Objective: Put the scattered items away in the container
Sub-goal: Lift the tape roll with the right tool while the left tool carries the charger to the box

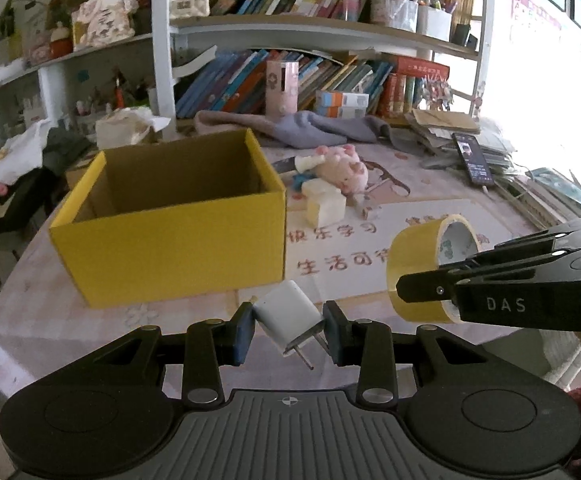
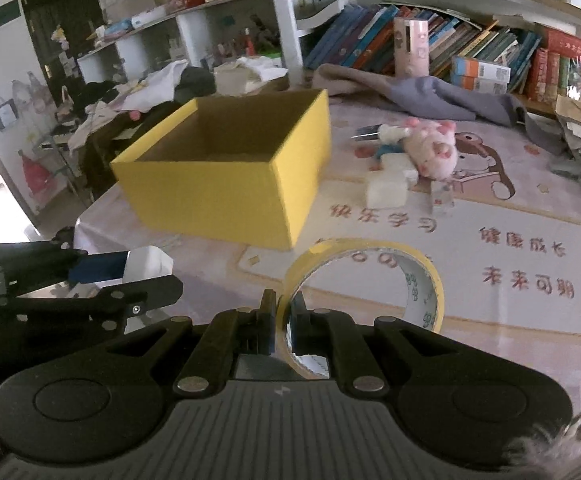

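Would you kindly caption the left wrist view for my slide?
Left gripper holds a white charger before the yellow box; right gripper carries yellow tape.

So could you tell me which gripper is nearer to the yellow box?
Left. The left gripper, holding the white charger, sits just before the yellow box; the right gripper, gripping the tape roll, is farther right.

You work in lived-in home study, likely child's room. Bookshelves fill top of both frames, crammed with leaning books, pen pots upper right in left wrist view. Table wears cartoon-bear cover printed with Chinese characters. Plush pig lies mid-frame, grey cloth behind it, phone on paper stack at right. Clothes heap upper left in right wrist view.
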